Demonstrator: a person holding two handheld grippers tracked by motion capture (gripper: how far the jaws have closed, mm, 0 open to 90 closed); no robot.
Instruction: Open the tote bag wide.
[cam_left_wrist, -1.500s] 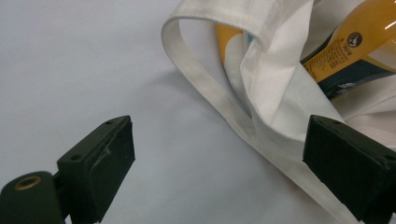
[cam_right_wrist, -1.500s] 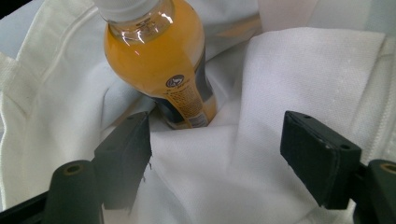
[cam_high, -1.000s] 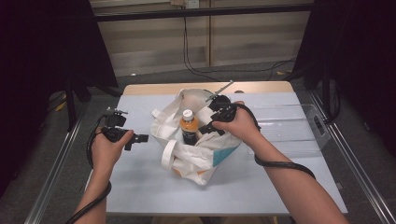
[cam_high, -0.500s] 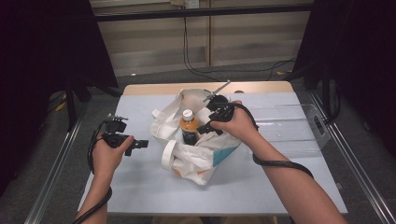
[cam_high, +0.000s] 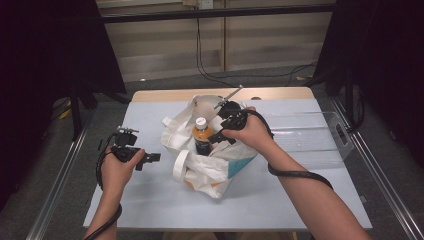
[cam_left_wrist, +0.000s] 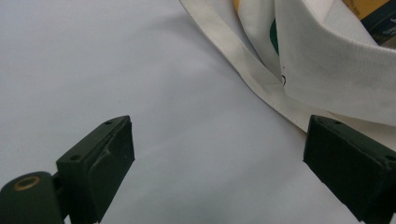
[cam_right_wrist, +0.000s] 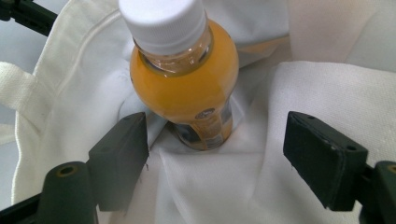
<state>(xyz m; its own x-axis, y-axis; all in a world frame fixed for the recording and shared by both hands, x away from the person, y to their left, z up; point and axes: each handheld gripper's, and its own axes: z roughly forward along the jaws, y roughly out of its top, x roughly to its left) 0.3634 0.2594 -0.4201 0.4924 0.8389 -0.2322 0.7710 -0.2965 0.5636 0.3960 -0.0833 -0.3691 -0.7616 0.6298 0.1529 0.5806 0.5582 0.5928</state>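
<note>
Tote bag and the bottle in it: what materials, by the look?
Tote bag: woven cotton canvas by the look, off-white and matte; visible weave, soft folds, stitched webbing strap. Bottle: likely clear plastic, glossy, orange drink showing through, printed label low on the body. Cap: white plastic, ribbed sides.

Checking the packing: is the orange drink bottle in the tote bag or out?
In. The bottle stands in the bag's mouth, white cloth bunched around its lower half; only its cap and shoulder rise above.
</note>
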